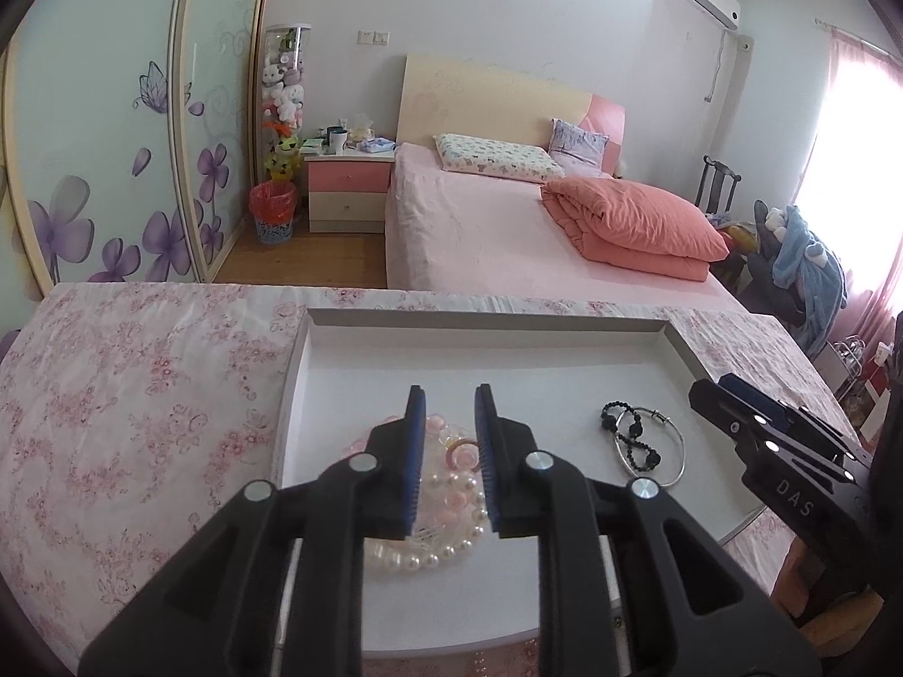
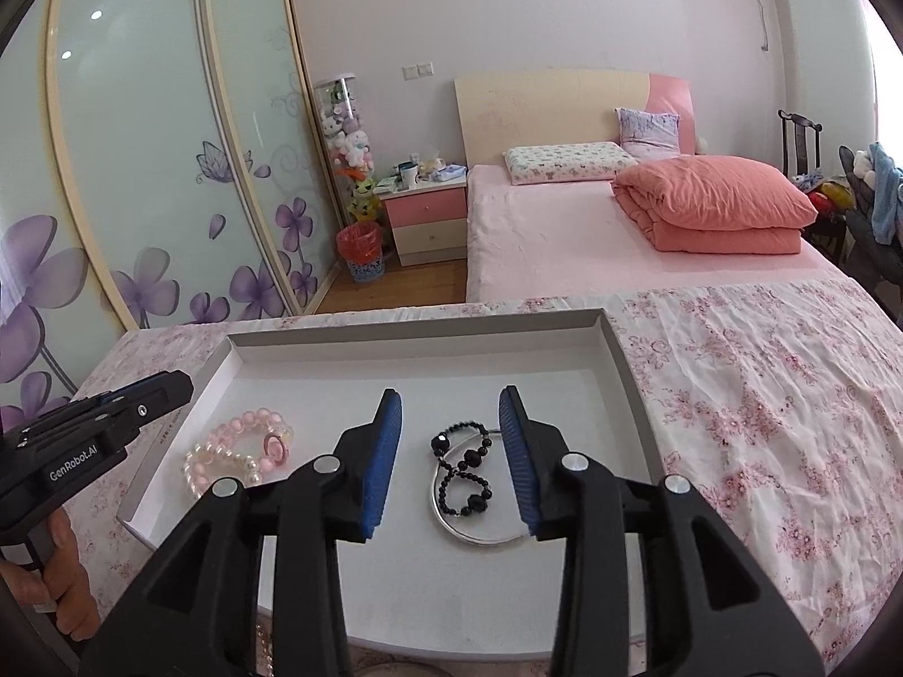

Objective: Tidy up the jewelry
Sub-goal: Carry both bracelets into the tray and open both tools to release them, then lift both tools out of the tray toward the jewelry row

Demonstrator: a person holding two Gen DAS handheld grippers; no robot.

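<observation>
White tray [image 2: 621,350] on the tabletop holds both piles, pearls [image 1: 446,513] under the part-open, empty left hand-held gripper [image 1: 448,400], black beads [image 2: 463,474] between the wider-open, empty right hand-held gripper [image 2: 450,400]; next: lower, then close.

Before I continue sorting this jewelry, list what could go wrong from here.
1. The black beaded bracelet lies looped through the thin silver bangle, so the open right gripper may lift both.
2. The pink and pearl bead bracelets are heaped together below the open left gripper; one may drag another.
</observation>
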